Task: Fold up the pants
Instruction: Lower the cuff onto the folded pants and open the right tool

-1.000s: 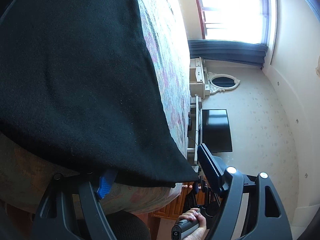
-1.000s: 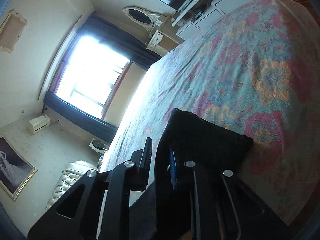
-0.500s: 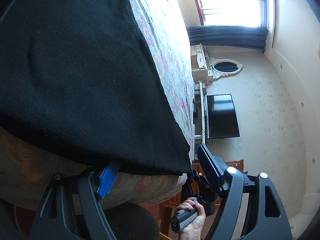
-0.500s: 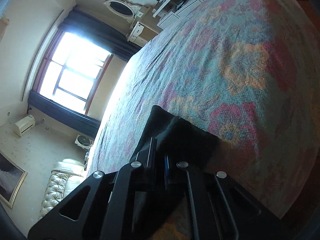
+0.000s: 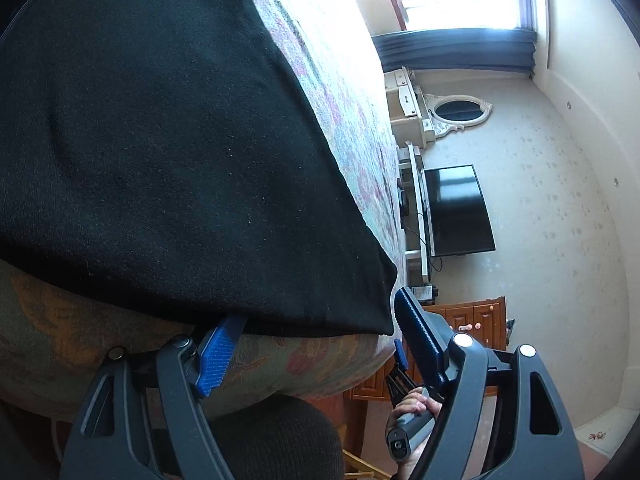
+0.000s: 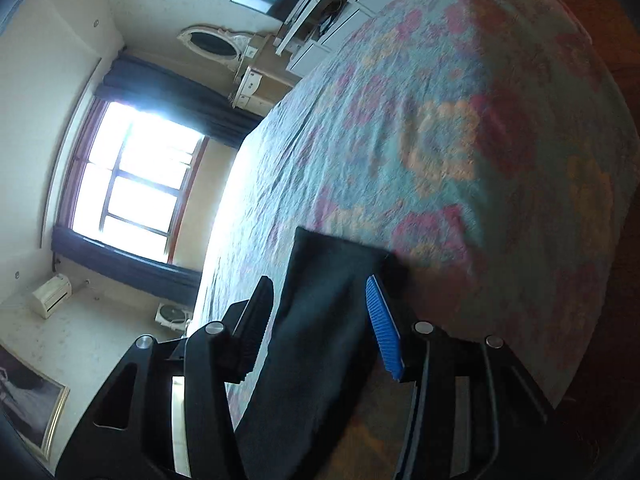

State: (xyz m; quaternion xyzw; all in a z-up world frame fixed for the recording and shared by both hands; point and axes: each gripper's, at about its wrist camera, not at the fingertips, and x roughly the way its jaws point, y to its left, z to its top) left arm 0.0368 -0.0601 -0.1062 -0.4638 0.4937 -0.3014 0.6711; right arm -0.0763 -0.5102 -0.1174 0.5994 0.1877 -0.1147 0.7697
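The black pants (image 5: 168,140) lie flat on the flowered bedspread (image 5: 328,92) near the bed's near edge. My left gripper (image 5: 316,340) is open, its jaws wide apart at the pants' lower hem; one blue pad (image 5: 218,354) sits just under the hem, the other beside the corner. In the right wrist view a corner of the pants (image 6: 320,312) lies on the bed between the spread jaws of my right gripper (image 6: 320,320), which is open; its blue pad (image 6: 382,328) stands clear of the cloth.
The bedspread (image 6: 460,140) stretches away beyond the pants. A TV (image 5: 456,210) on a white stand, a wooden cabinet (image 5: 460,324), an oval mirror (image 5: 460,110) and a bright window (image 6: 136,184) line the walls. The other hand's gripper handle (image 5: 408,428) shows below the bed edge.
My right gripper was shut on the pants' corner; it has opened and let the corner drop onto the bed. My left gripper has stayed open at the hem, shifting slightly.
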